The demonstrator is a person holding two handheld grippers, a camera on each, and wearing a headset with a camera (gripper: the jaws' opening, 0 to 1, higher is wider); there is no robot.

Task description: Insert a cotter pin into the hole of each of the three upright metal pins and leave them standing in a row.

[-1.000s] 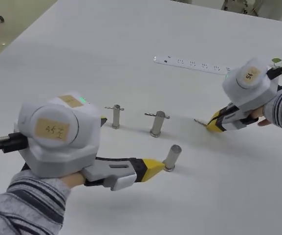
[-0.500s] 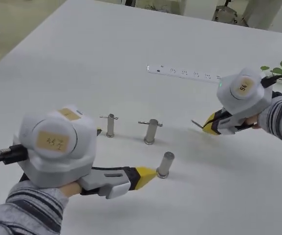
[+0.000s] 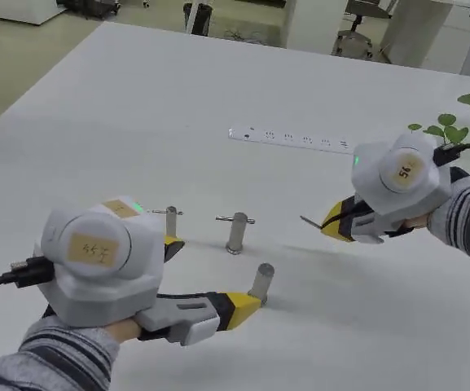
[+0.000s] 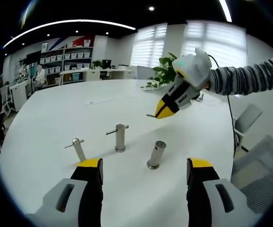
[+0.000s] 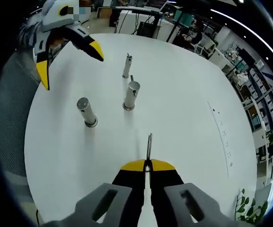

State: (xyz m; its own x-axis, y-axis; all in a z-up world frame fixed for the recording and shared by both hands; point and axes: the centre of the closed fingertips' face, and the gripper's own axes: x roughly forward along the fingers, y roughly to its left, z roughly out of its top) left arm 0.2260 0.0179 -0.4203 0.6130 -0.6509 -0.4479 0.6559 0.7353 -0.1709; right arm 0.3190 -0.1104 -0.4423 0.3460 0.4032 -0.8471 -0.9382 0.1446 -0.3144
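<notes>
Three steel pins stand on the white table. The left pin and the middle pin each carry a cotter pin through the top. The near pin has a bare top. My left gripper is open, and the near pin stands just ahead of its jaws, close to the right finger. My right gripper hovers to the right of the row, shut on a thin cotter pin that sticks out toward the pins.
A white power strip lies across the table beyond the pins. A green plant is at the right edge. Office chairs and furniture stand past the far table edge.
The head camera has tilted up, so everything sits lower in the picture. My right gripper, still holding the cotter pin, has lifted slightly off the table. The left gripper stays by the near pin.
</notes>
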